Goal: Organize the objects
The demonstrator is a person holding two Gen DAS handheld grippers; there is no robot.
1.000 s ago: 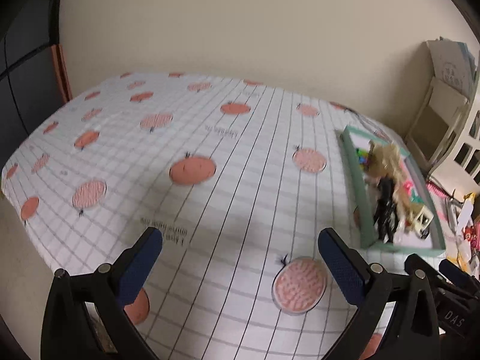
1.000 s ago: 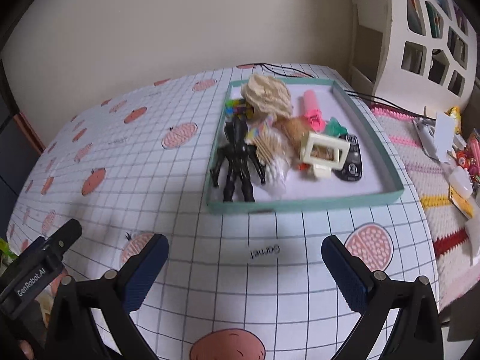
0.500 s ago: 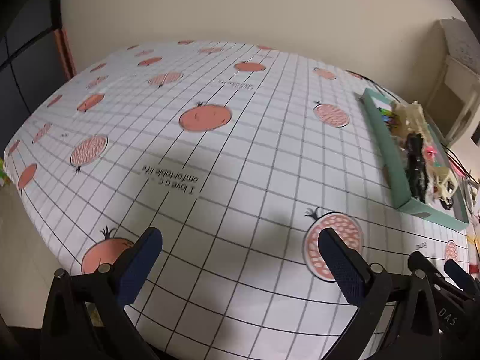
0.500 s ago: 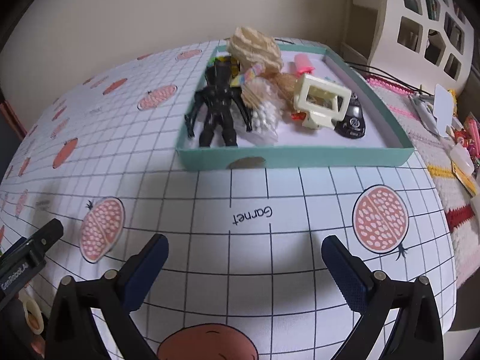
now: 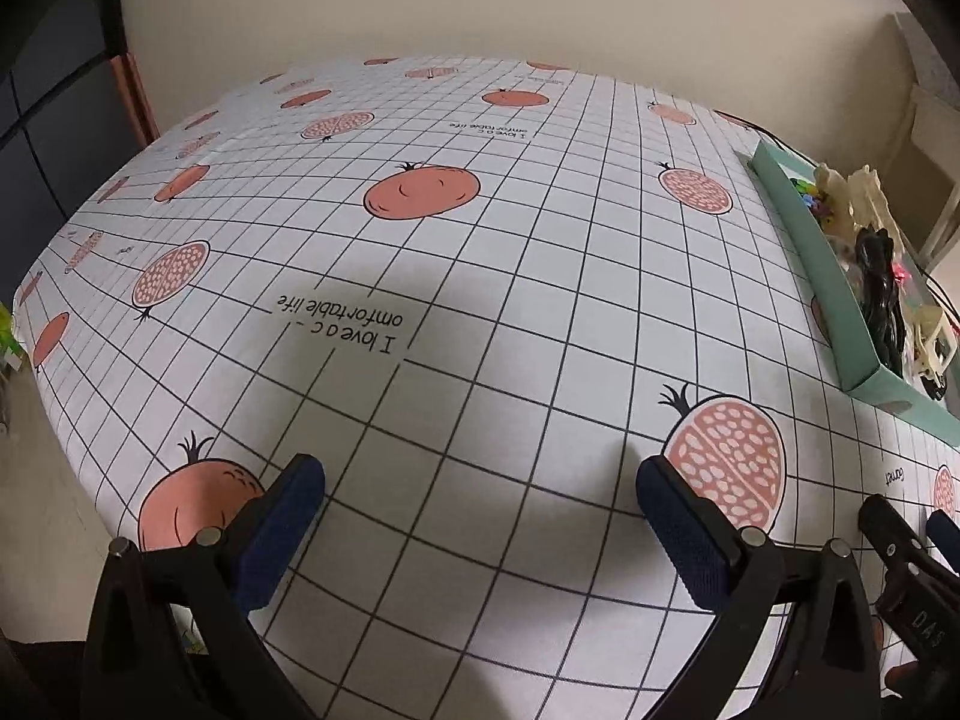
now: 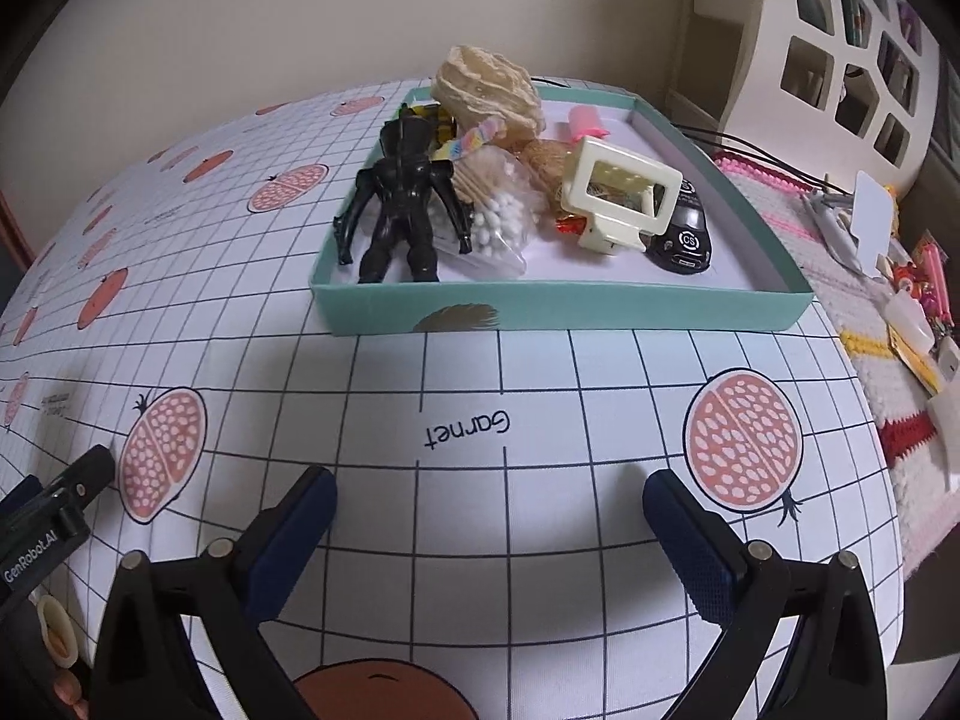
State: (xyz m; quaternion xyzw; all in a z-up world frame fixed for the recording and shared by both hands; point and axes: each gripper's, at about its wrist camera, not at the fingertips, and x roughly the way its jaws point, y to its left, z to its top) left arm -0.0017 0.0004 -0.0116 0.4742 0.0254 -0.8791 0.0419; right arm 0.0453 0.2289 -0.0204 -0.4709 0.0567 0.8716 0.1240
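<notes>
1. The left claw (image 5: pixel 480 510) sits at the bottom of the left wrist view, its blue pads spread wide with nothing between them, over the desk (image 5: pixel 510 276) with its grid and pomegranate cloth.
2. The right claw (image 6: pixel 489 525) sits at the bottom of the right wrist view, likewise wide open and empty, above the printed word "Garnet".
3. A teal tray (image 6: pixel 564 306) lies on the desk in the upper middle of the right wrist view; in the left wrist view it runs along the right edge (image 5: pixel 828 276).
4. In the tray's left part a black figure (image 6: pixel 399 204) lies with its legs toward the near wall.
5. Just right of the figure is a clear bag (image 6: pixel 498 222) of white-tipped sticks, perhaps cotton buds.
6. A cream clip (image 6: pixel 624 195) stands tilted in the middle of the tray, touching a black toy car (image 6: pixel 687 237) on its right.
7. A beige ball of twine (image 6: pixel 486 90) rests at the tray's far left corner, with a pink item (image 6: pixel 585 120) to its right.
8. A white shelf (image 6: pixel 840 42) fills the upper right of the right wrist view, and small clutter lies on a knitted mat (image 6: pixel 864 312) at the right edge.
</notes>
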